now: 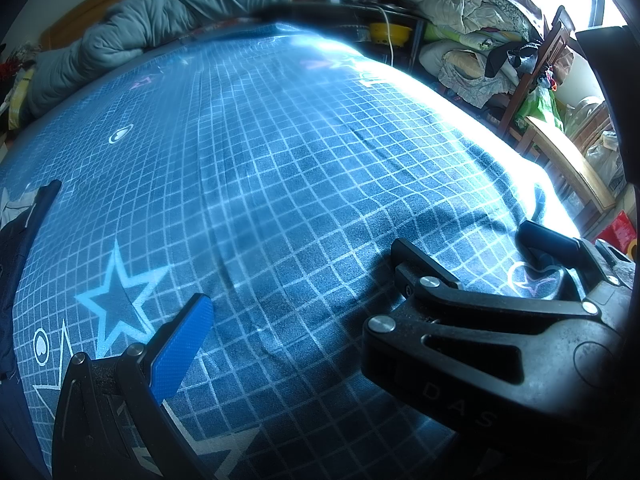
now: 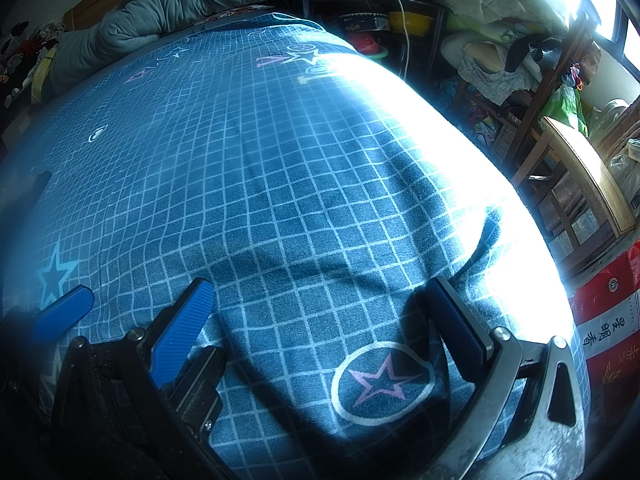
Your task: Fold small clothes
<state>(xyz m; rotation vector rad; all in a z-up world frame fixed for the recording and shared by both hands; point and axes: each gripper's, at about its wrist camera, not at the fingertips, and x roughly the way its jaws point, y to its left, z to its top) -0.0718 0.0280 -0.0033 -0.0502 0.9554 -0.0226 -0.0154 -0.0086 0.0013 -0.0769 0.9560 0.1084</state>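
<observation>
Embossed letters "DAS" on the black gripper body; Chinese characters "皇明香" on the red box

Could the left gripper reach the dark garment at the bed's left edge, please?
Probably yes: the dark garment lies left of the left gripper, with only bare bedsheet between them.

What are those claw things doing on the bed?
A person holds a gripper in each hand over a bed with a blue checked sheet. The job is folding small clothes, but right now neither is holding anything: the left gripper and the right gripper are both open above the sheet. A dark garment lies at the far left edge, untouched. A grey quilt is bunched at the far end.
</observation>
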